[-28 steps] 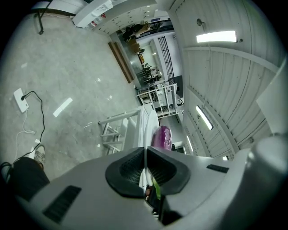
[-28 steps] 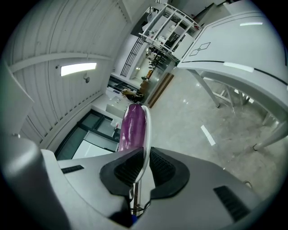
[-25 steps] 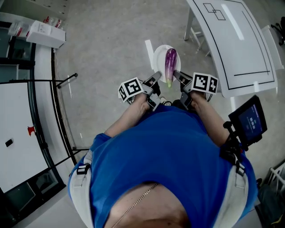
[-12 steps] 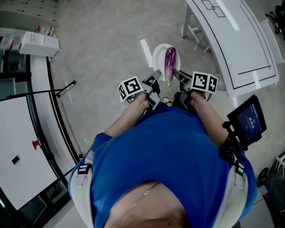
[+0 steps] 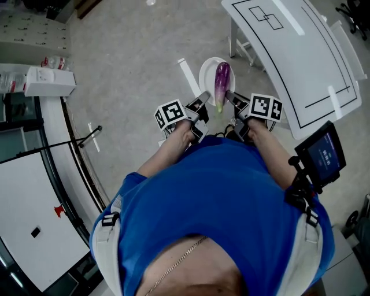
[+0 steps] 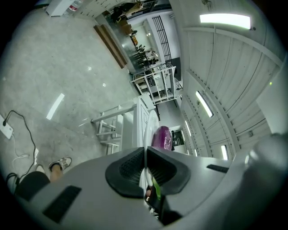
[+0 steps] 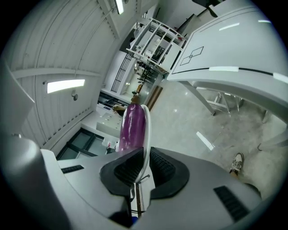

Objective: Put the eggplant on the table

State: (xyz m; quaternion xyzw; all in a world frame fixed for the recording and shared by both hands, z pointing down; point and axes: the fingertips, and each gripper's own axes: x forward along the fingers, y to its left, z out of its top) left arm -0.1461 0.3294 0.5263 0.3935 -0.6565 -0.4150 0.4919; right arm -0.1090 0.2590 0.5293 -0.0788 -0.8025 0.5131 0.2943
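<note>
A purple eggplant (image 5: 221, 84) with a green stem lies on a white plate (image 5: 206, 75) held in the air over the floor. My left gripper (image 5: 204, 98) is shut on the plate's near left rim, and my right gripper (image 5: 228, 96) is shut on its near right rim. In the left gripper view the plate (image 6: 148, 130) runs edge-on between the black pads, with the eggplant (image 6: 162, 137) beyond. In the right gripper view the plate (image 7: 146, 134) is pinched the same way, the eggplant (image 7: 132, 128) on its left face. The white table (image 5: 300, 55) stands to the right of the plate.
The table top carries black outline markings (image 5: 264, 14), and its legs (image 5: 240, 43) stand close behind the plate. A screen (image 5: 322, 157) on a mount sits at my right side. White counters (image 5: 34, 191) and a black rail (image 5: 87, 136) run along the left. My shoe (image 7: 236, 162) is on the floor below.
The whole view has turned: the table has come further left in the picture and nearer the plate. Both grippers keep their hold on the plate, the eggplant still lying on it.
</note>
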